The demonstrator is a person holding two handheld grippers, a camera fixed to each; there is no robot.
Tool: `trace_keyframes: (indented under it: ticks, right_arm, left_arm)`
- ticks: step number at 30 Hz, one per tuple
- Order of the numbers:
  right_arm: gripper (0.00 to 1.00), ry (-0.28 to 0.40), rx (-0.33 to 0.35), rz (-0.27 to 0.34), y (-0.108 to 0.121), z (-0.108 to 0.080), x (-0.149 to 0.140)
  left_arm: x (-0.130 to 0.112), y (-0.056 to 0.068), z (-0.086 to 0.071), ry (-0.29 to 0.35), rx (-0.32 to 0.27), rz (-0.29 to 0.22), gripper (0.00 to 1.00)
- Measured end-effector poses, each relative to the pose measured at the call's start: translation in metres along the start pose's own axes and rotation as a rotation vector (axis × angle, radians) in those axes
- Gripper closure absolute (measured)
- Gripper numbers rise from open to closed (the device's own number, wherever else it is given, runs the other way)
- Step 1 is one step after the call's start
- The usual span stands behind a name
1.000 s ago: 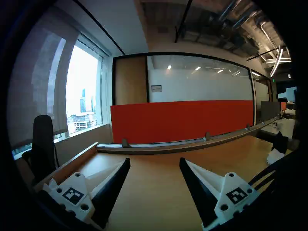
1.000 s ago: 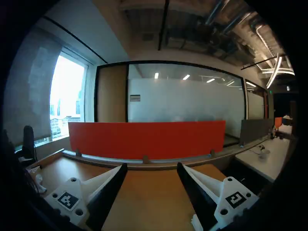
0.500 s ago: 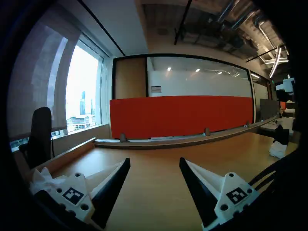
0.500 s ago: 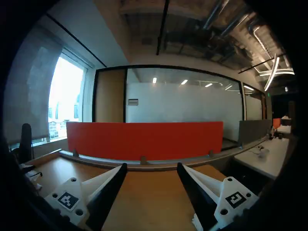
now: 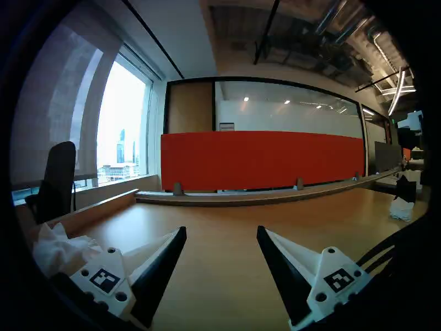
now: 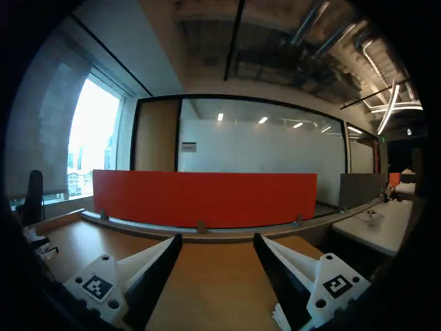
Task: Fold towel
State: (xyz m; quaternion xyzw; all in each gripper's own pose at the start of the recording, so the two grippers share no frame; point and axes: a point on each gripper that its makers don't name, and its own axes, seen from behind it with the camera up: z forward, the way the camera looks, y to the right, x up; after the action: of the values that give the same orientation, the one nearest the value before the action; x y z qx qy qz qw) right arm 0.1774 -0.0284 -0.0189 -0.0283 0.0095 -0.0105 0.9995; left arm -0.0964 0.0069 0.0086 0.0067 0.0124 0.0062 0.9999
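Observation:
In the left gripper view, a crumpled white towel [image 5: 58,252] lies on the wooden desk [image 5: 220,220] at the lower left, just beside and behind the left finger. My left gripper [image 5: 220,230] is open over bare wood with nothing between its fingers. In the right gripper view, my right gripper [image 6: 216,238] is also open over the desk [image 6: 215,276]. A small bit of white cloth [image 6: 277,319] peeks out at the bottom edge beside its right finger.
A red divider panel [image 5: 259,160] runs along the desk's far edge. A black chair [image 5: 55,182] stands by the window at left. Another white crumpled item [image 5: 401,209] with a dark shape above it sits at the far right. A white desk [image 6: 380,229] lies beyond.
The left view has shifted so the crumpled white towel has come into sight at the lower left. The right view has drifted slightly. Both grippers stay open.

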Motion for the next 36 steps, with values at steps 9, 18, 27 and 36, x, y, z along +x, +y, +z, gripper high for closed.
trace_keyframes:
  ticks: [9,18,27,36]
  right_arm:
    - [0.0,0.0,0.002,-0.016,0.001,0.002,-0.004]
    - [0.0,-0.006,-0.005,-0.02,0.004,0.001,-0.008]
    - [0.0,-0.009,-0.01,-0.03,0.006,-0.001,-0.009]
    - [0.0,-0.011,-0.007,-0.032,0.006,0.0,-0.011]
  left_arm:
    - [-0.009,-0.002,0.0,0.004,0.004,0.003,0.05]
    - [-0.015,-0.005,0.001,0.007,0.007,-0.006,0.06]
    - [-0.016,-0.006,0.001,0.007,0.006,-0.011,0.05]
    - [-0.018,-0.006,0.002,0.006,0.006,-0.012,0.05]
